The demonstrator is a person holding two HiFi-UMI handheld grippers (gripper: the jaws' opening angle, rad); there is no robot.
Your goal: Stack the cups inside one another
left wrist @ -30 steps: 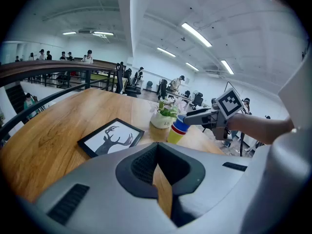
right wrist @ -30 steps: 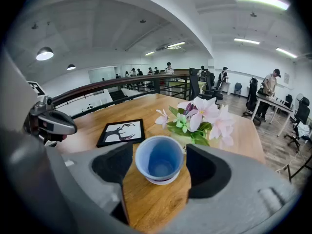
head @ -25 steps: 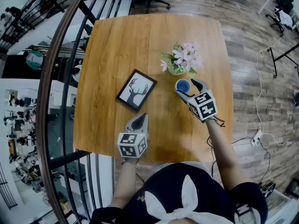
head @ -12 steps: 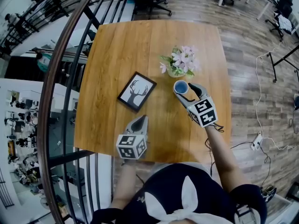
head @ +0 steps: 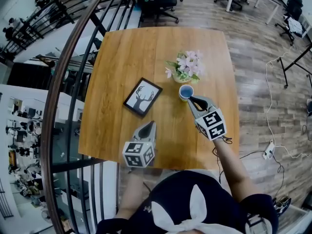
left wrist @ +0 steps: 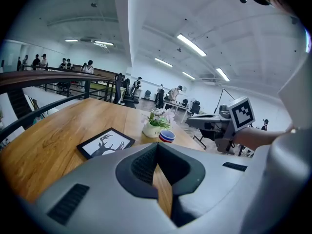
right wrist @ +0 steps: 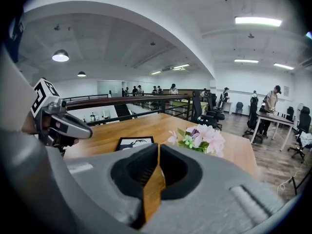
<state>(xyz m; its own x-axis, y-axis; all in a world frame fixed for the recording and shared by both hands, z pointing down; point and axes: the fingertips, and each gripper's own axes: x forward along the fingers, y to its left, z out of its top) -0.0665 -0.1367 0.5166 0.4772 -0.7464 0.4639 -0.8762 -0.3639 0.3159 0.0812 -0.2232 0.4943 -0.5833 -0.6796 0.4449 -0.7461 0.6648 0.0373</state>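
The right gripper view hides the cups (head: 186, 92) completely behind the claw's grey body. From the head view I see only a round rim and a blue inside, so I cannot count there how many are nested. The left gripper view shows them side on as one short stack with blue, red and white bands. It stands on the table (head: 122, 57) just beside the flower pot (head: 184, 68), whose pink and white blooms cover most of the pot from above.

My right claw (head: 192, 100) is clenched; its jaws have just been closing with nothing between them, and its tip sits just beside the cups' near rim. I cannot tell whether it touches. My left claw (head: 148, 127) is also clenched and empty, well apart from the cups near the table's near edge.

The table is warm planked wood. A flat black picture frame (head: 142, 97) with a stag print lies on it.
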